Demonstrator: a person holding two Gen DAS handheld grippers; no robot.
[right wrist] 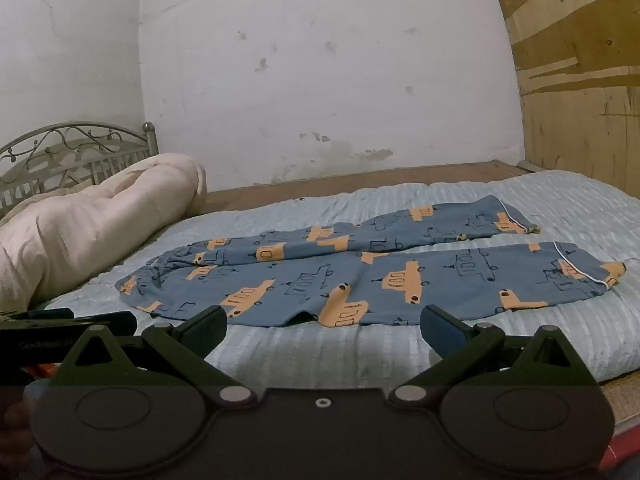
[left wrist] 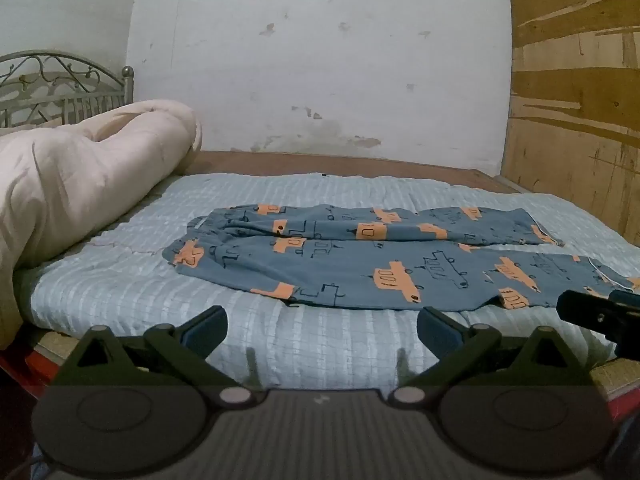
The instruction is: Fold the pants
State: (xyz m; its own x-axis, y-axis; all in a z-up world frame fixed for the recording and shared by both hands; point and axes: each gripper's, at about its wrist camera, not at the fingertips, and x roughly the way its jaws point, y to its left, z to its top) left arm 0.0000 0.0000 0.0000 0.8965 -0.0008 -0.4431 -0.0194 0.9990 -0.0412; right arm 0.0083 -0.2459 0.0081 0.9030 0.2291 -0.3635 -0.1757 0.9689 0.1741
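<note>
Blue pants (left wrist: pixel 360 256) printed with orange vehicles lie spread flat across the light blue bedspread (left wrist: pixel 140 280), waistband to the left, both legs running right. In the right wrist view the same pants (right wrist: pixel 360 280) show their two cuffs at the far right. My left gripper (left wrist: pixel 322 328) hovers open over the bedspread just short of the pants' near edge, with nothing between its fingers. My right gripper (right wrist: pixel 324 328) is open too, also just short of the near edge, empty. The right gripper's body (left wrist: pixel 600 314) shows at the right of the left wrist view.
A rolled cream duvet (left wrist: pixel 80 176) lies at the left by a metal headboard (left wrist: pixel 60 88). A white wall (left wrist: pixel 320 60) runs behind the bed, and a plywood panel (left wrist: pixel 576 100) stands at the right. The bed's near edge (right wrist: pixel 624 396) shows below the bedspread.
</note>
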